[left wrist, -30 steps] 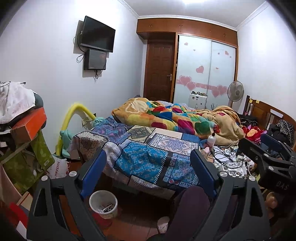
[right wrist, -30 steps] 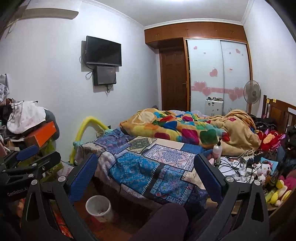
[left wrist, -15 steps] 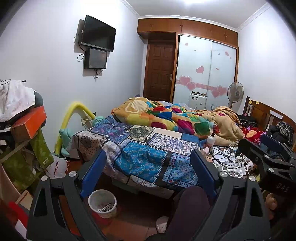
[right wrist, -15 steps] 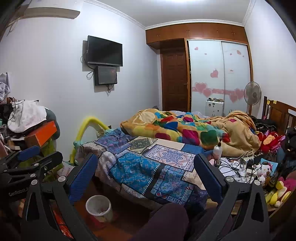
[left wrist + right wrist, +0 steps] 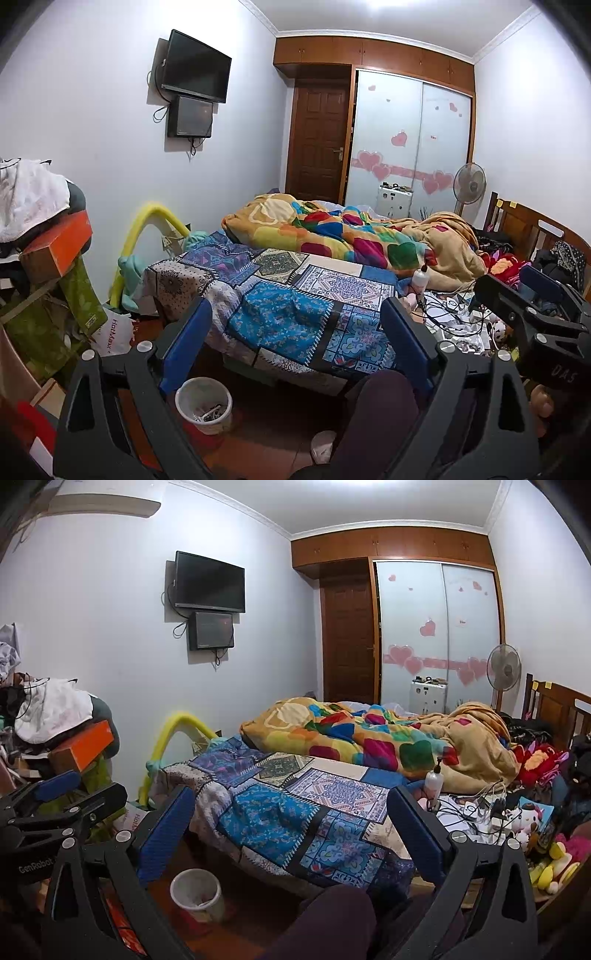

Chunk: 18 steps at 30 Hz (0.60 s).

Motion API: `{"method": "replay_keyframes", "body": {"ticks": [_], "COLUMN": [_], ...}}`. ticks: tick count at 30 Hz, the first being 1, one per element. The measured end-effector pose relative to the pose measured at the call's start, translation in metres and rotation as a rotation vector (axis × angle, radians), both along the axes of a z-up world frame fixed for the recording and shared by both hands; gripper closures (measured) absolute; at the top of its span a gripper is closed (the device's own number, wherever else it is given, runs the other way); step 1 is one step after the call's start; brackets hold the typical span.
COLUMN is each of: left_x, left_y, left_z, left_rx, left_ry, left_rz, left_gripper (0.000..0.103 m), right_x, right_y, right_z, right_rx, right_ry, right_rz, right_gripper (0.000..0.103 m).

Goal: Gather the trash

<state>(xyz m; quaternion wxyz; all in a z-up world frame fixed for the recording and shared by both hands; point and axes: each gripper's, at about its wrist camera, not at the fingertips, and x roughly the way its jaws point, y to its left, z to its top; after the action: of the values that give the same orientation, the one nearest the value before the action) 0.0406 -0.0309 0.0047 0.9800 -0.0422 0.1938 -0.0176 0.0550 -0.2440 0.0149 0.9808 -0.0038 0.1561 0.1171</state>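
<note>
A small white waste bin (image 5: 204,403) with scraps inside stands on the reddish floor by the foot of the bed; the right wrist view shows the waste bin (image 5: 197,893) too. My left gripper (image 5: 295,332) is open with nothing between its blue pads, held well above the floor. My right gripper (image 5: 291,829) is open and empty as well. White paper scraps and cables (image 5: 456,317) litter the bed's right side beside a pump bottle (image 5: 422,279). The right gripper's fingers (image 5: 532,306) show at the left view's right edge.
A bed with a patchwork cover (image 5: 295,314) and a colourful quilt (image 5: 369,738) fills the middle. Piled boxes and clothes (image 5: 44,240) crowd the left. Soft toys (image 5: 543,849) lie at the right. A person's dark trouser knee (image 5: 332,915) is below. A closed door and fan stand far back.
Both views have drifted only slightly; the bin sits a little lower and nearer in the left view. Both grippers stay open and empty.
</note>
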Motion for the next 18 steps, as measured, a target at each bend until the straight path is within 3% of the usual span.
{"method": "replay_keyframes", "body": {"ticks": [18], "left_x": [-0.0004], "left_y": [0.0007], "left_z": [0.0019], "left_rx": [0.004], "left_ry": [-0.005], "left_rz": [0.016], "left_gripper": [0.009], "right_x": [0.0018], "right_y": [-0.0014], "right_z": [0.0018], "right_rx": [-0.001], "right_ry": [-0.004], "right_rz": [0.006], "right_gripper": [0.000]}}
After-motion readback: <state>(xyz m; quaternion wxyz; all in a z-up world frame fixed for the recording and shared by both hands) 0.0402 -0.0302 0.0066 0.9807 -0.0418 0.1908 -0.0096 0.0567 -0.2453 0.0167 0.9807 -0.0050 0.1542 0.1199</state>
